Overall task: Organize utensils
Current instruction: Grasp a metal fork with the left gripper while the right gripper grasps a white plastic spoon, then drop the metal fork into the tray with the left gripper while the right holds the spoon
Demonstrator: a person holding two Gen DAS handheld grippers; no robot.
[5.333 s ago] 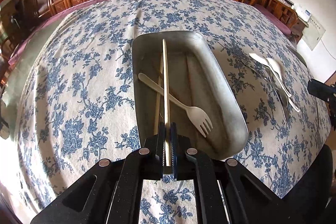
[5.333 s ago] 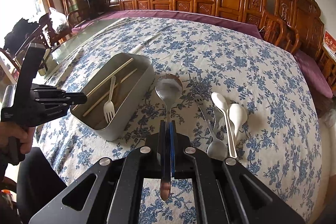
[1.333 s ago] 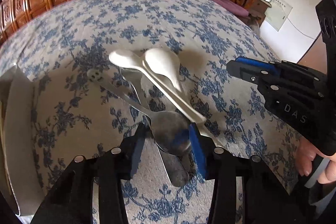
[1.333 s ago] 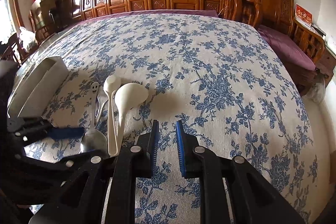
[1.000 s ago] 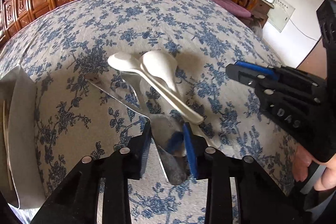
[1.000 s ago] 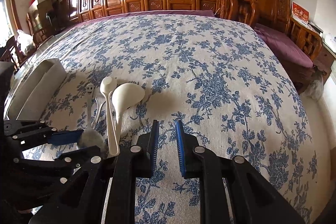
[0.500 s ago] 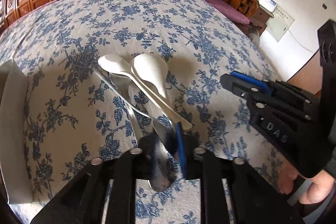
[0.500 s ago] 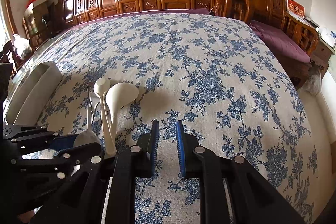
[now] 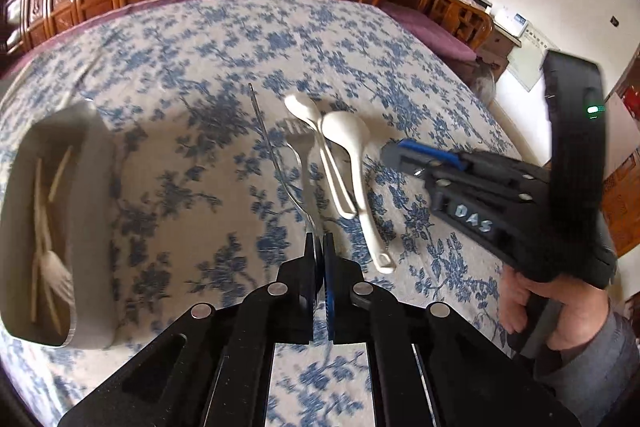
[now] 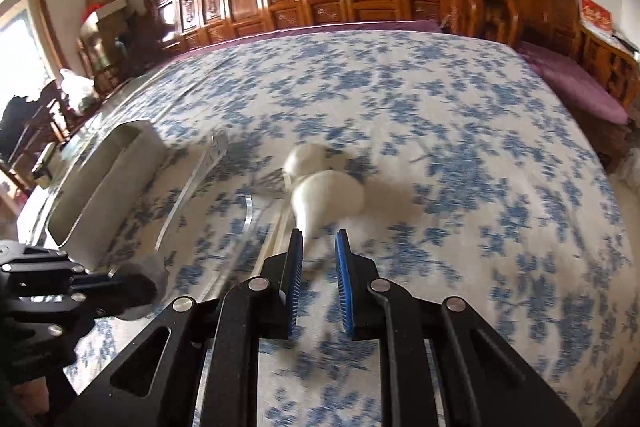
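1. Left gripper (image 9: 319, 247): fingers clenched on a metal spoon (image 9: 276, 163), gripped at the bowl end; the handle rises clear of the bench (image 9: 192, 75), pointing away from the camera.
2. Right gripper (image 10: 319, 247): fingers spread apart, straddling the handle of the larger white spoon (image 10: 328, 197); contact cannot be told through the blur.
3. Metal tray (image 9: 86, 211): left of the white spoons, holding chopsticks (image 9: 60, 169) and a pale fork (image 9: 56, 273).
4. White spoons, two (image 9: 304, 111), with a metal fork (image 9: 300, 139) just beside them: lying on the bench, right of the tray.
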